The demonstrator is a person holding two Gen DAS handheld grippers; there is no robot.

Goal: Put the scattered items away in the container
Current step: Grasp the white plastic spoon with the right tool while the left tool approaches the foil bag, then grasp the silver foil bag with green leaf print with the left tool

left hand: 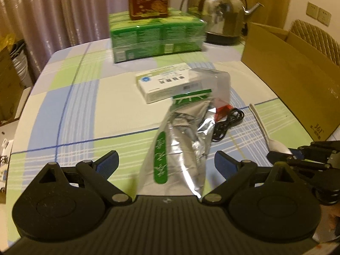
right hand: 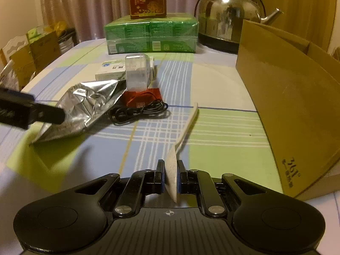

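A: Which step is in hand?

B: A pick-up is being made on both sides. The right gripper (right hand: 170, 177) is closed down tight, and the bowl of the pale spoon (right hand: 173, 170) is pinched on edge between its fingers (right hand: 159, 177); the handle runs forward over the tabletop (right hand: 223, 131). The left gripper (left hand: 166, 164) is spread wide, and the silver foil pouch (left hand: 180, 140) is seen between its fingers (left hand: 108, 163), though no pad is pressed on it, so nothing is held there.

A: Where are the remaining items found?

B: The white medicine box (left hand: 163, 82), a clear plastic case (right hand: 137, 74), a red packet (right hand: 141, 99) and a coiled black cable (right hand: 140, 112) are left loose mid-table, near the pouch. The cardboard box (right hand: 286, 97), taken to be the container, is stood open on the right, well apart from them.

A: What is called for next?

B: The spoon is probably to be lifted clear and carried over the cardboard wall before release. A closing of the left fingers on the pouch is needed first; crumpled foil may slip, so a firm central grip is advised.
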